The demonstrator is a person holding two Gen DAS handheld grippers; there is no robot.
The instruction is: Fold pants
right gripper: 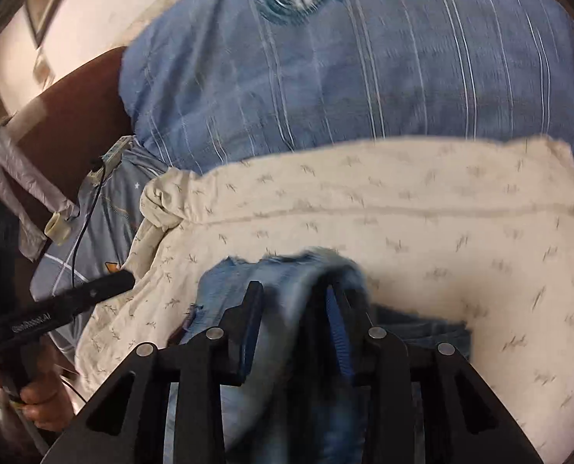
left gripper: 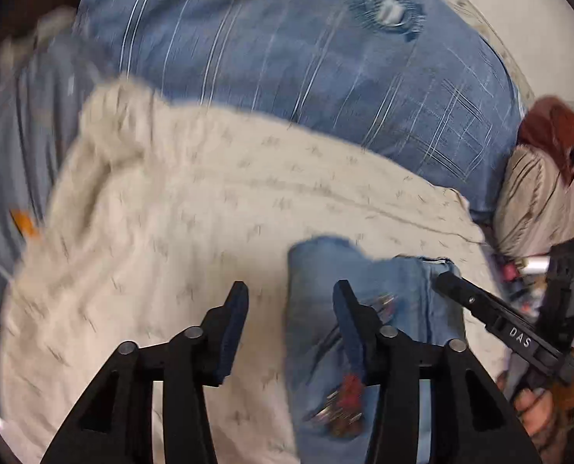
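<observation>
Low in the right wrist frame, the right gripper [right gripper: 292, 332] seems, through blur, clamped on the light-blue denim pants [right gripper: 287, 301] over a cream printed blanket [right gripper: 441, 208], while the left gripper [left gripper: 290, 324] gapes empty beside them; mid-fold, next needing a carry-over.

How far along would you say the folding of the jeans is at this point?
Done: the jeans already lie in a narrow strip on the cream blanket. In hand: the right gripper has denim bunched between its fingers; the left gripper is open, with nothing between its fingers. Left: finishing the fold and flattening it.
</observation>
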